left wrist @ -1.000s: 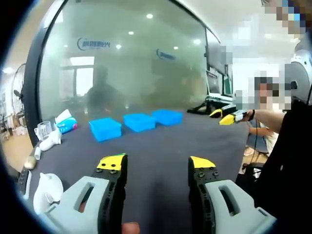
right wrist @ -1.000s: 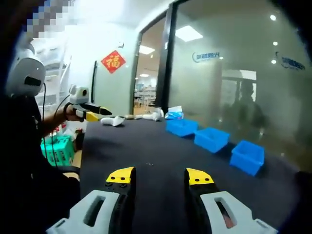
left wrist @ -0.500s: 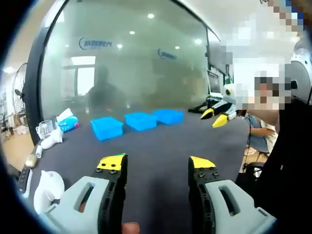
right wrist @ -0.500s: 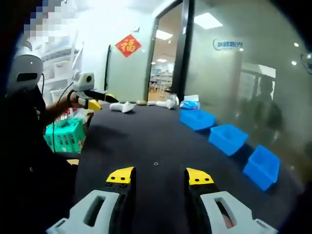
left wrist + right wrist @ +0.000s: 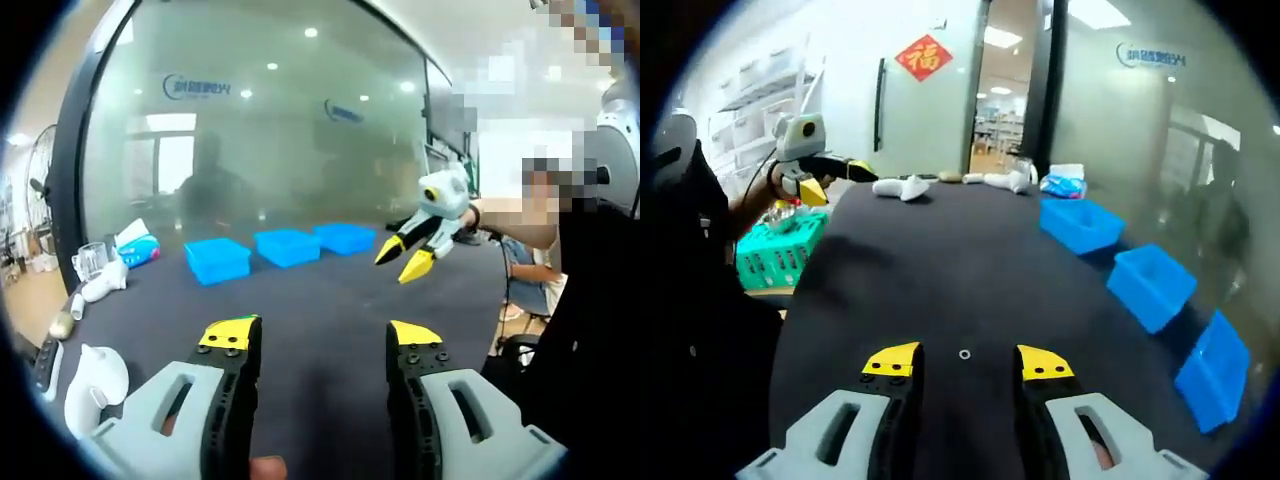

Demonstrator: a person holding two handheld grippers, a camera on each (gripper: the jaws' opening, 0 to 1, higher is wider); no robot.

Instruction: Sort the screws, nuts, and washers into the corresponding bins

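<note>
Three blue bins stand in a row at the far side of the dark table (image 5: 330, 300): one (image 5: 217, 261), another (image 5: 287, 247) and the third (image 5: 346, 238). My left gripper (image 5: 320, 335) hovers open above the near table with nothing between its jaws. My right gripper (image 5: 402, 259) reaches in from the right, open and pointing down at the table. In the right gripper view a small metal ring, a washer or a nut (image 5: 964, 354), lies on the table just ahead of the open right gripper (image 5: 967, 362). The same bins (image 5: 1080, 222) (image 5: 1152, 285) (image 5: 1215, 372) line the right side.
White objects (image 5: 95, 385), a clear cup (image 5: 88, 265) and a tissue pack (image 5: 137, 250) sit along the table's left end. A green basket (image 5: 780, 260) stands beyond the table edge. The left gripper (image 5: 840, 180) shows at the far left, in a hand.
My right gripper has swung in over the table and tilted downward, bringing the small ring close to its jaw tips. The left gripper has stayed put and open.
</note>
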